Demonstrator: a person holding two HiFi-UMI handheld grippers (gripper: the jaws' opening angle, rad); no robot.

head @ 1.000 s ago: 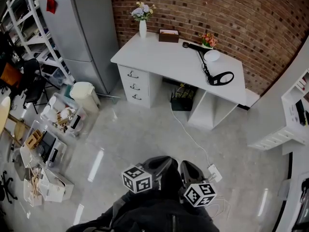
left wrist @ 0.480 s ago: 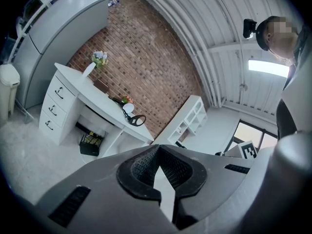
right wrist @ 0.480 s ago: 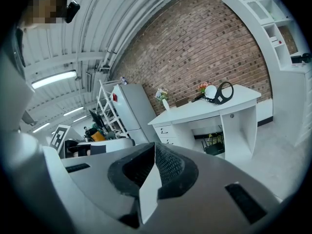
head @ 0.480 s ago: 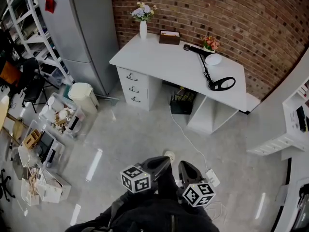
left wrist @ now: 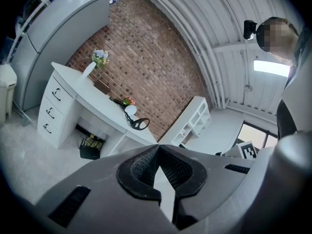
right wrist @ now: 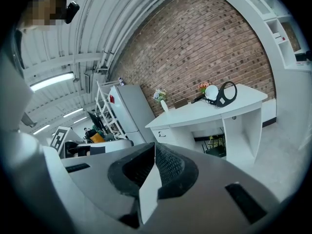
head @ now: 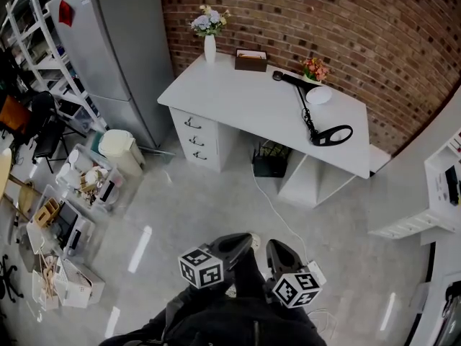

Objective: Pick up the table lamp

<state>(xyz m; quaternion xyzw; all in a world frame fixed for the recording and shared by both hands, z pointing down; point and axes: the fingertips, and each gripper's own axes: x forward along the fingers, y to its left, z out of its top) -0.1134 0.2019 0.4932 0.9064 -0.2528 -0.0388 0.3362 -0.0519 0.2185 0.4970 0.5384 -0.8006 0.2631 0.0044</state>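
A white desk (head: 245,99) stands against the brick wall (head: 338,13), pale floor (head: 209,200) before it; the black table lamp (head: 315,117) sits toward the desk's right end, well apart from the left claw (head: 243,241) and right claw (head: 275,248) (both closed, empty); a flower vase (head: 209,40) stands behind; a white cable (head: 279,213) crosses the floor between.

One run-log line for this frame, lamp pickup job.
phase: pre-grasp | left gripper: shut, empty | right gripper: shut, empty | table lamp: on desk, untouched, far off
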